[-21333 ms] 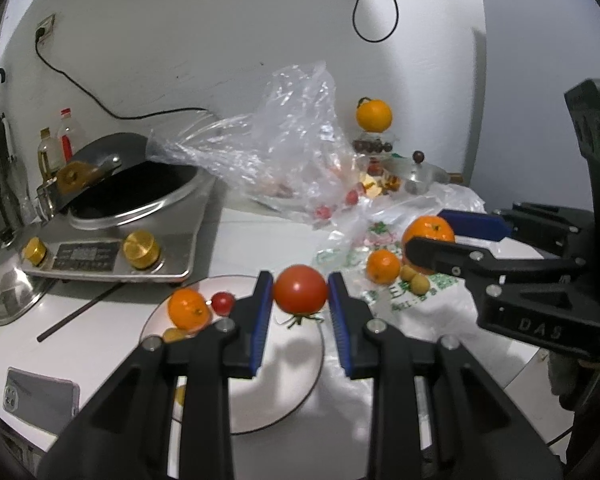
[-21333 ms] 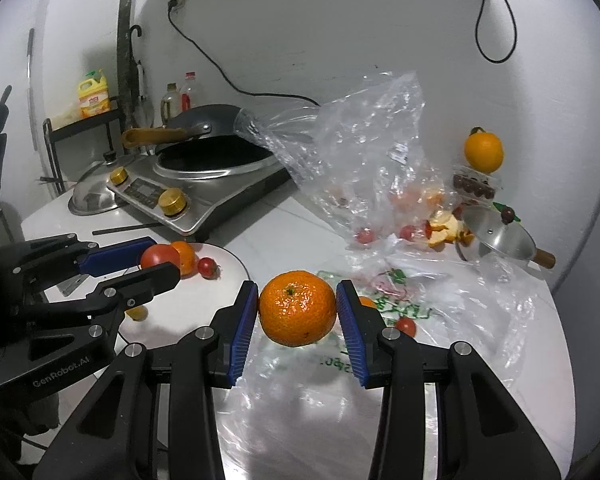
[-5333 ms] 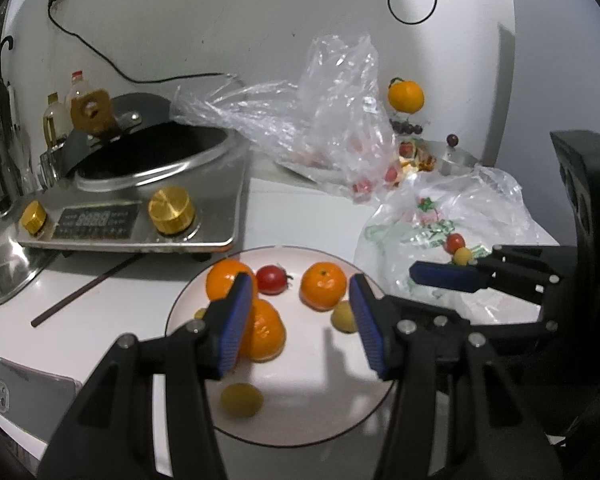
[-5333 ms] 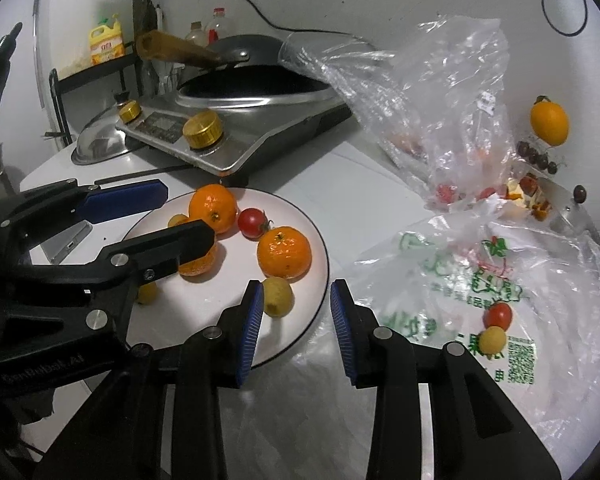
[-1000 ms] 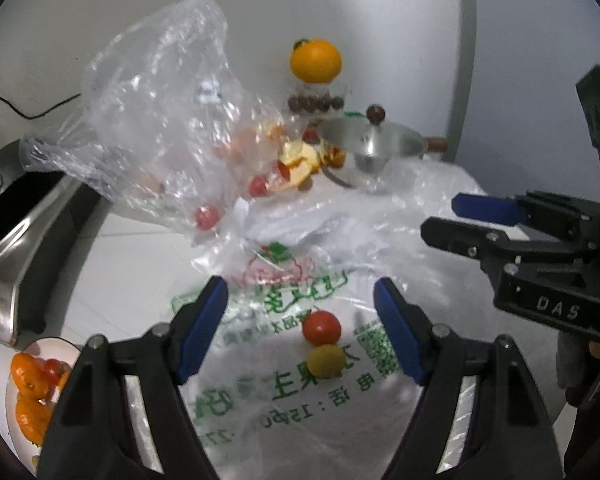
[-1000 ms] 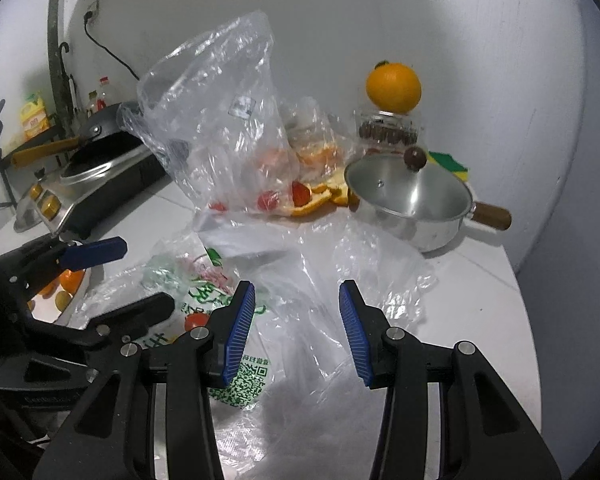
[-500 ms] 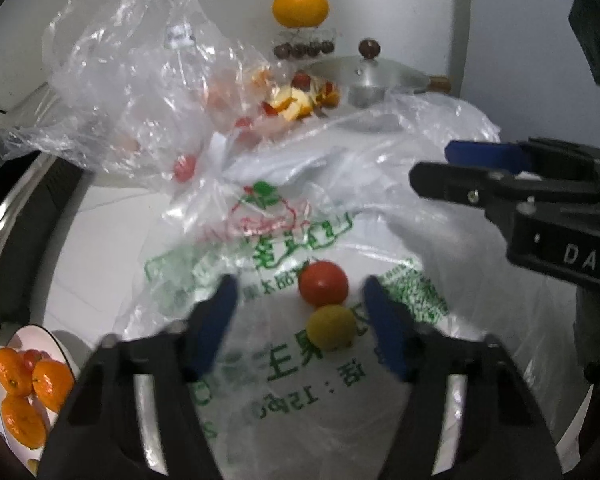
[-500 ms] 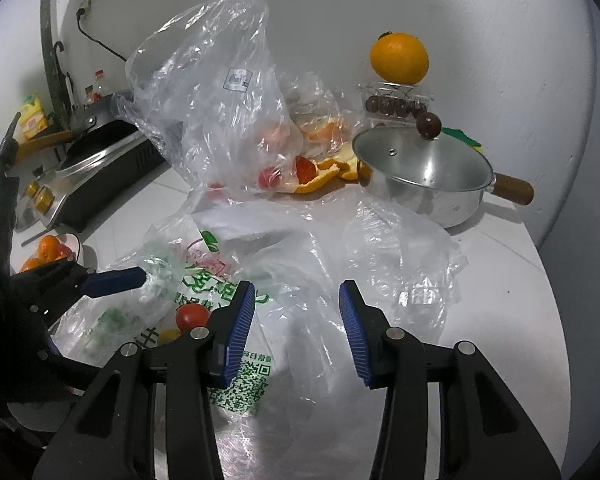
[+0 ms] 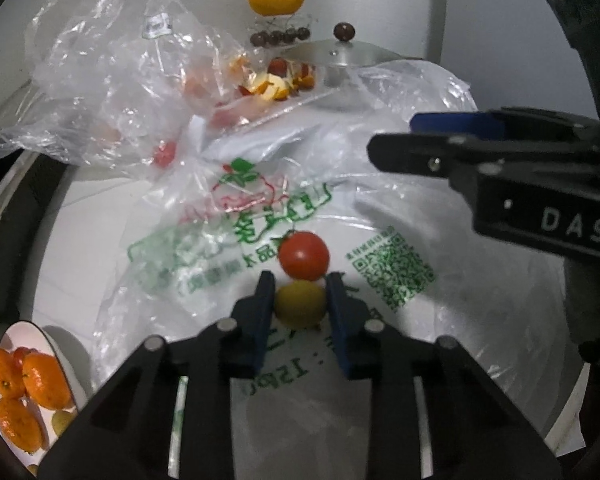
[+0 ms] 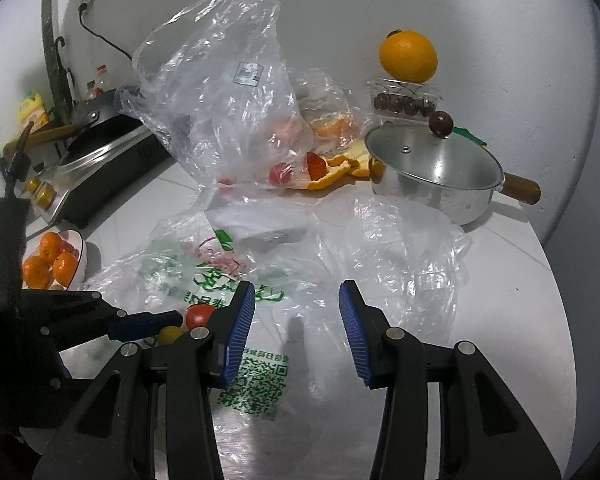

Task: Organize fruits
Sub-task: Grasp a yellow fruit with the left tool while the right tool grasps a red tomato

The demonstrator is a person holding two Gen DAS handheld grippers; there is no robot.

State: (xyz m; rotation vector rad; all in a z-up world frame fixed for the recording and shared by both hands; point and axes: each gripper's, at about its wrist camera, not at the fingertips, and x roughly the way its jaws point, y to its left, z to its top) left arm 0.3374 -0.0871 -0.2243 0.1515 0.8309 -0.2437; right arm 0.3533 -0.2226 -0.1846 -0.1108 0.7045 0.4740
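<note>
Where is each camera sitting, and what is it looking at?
Left wrist: rides on the left gripper, looking down at the yellow fruit between its fingers; the right gripper crosses at right.
Right wrist: rides on the right gripper, facing the pot and wall; the left gripper shows lower left.
Both see the tomato, the printed bag and the plate.

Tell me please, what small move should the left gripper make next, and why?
Probably lift straight up. The left gripper is closed around the yellow fruit on the printed bag, and the red tomato touches it, so a sideways pull might roll that away.
</note>
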